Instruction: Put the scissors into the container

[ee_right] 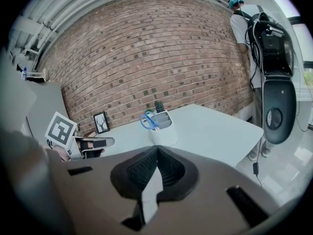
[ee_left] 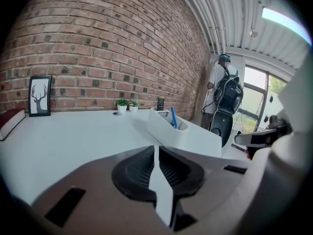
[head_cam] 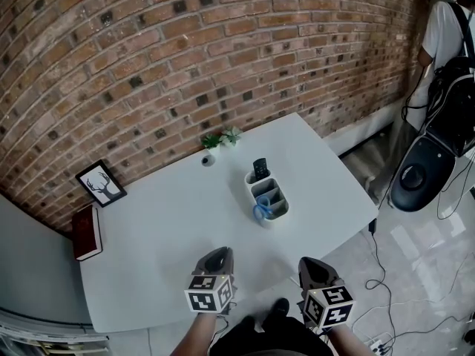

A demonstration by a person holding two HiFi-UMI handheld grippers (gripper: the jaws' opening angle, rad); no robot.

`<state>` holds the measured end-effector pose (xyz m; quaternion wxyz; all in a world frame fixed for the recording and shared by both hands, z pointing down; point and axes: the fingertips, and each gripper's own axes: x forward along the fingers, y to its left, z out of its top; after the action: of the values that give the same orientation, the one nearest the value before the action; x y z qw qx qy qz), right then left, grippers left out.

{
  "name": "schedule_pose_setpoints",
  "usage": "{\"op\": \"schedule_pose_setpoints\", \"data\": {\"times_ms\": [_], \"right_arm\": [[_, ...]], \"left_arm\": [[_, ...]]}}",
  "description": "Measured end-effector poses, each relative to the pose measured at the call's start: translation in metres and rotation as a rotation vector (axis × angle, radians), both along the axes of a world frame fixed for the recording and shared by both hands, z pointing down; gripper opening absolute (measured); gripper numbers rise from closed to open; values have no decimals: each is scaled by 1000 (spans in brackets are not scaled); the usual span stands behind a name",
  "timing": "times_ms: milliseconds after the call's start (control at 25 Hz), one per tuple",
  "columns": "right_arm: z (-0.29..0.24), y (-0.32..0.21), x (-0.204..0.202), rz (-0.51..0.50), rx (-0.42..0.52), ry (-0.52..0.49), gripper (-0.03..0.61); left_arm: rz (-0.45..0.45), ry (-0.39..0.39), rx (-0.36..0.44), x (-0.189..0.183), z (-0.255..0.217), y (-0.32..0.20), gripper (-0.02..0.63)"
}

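Note:
Blue-handled scissors [head_cam: 261, 211] stand in the near compartment of a white container [head_cam: 276, 200] on the white table [head_cam: 171, 228]; the scissors [ee_right: 148, 120] also show in the container [ee_right: 163, 131] in the right gripper view, and their handle [ee_left: 173, 117] rises from the container [ee_left: 166, 129] in the left gripper view. A black remote [head_cam: 259, 168] stands in the far compartment. My left gripper [head_cam: 220, 257] and right gripper [head_cam: 311, 267] hang at the table's near edge, well short of the container. Both are shut with nothing between the jaws.
A framed deer picture [head_cam: 100, 182] and a dark red book [head_cam: 87, 232] lie at the table's left. Two small potted plants [head_cam: 221, 138] stand by the brick wall. A person with a backpack [head_cam: 453, 65] stands at the right, with cables [head_cam: 386, 273] on the floor.

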<state>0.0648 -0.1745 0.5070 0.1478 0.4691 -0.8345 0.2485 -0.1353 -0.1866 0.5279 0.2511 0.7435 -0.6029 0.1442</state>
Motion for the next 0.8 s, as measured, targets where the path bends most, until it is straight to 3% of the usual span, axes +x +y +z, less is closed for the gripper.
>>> {"op": "schedule_pose_setpoints", "data": {"times_ms": [800], "right_arm": [[-2,2,5,-3,27,38,0]], "left_arm": [[3,-4,30,1,-13,16,28]]}}
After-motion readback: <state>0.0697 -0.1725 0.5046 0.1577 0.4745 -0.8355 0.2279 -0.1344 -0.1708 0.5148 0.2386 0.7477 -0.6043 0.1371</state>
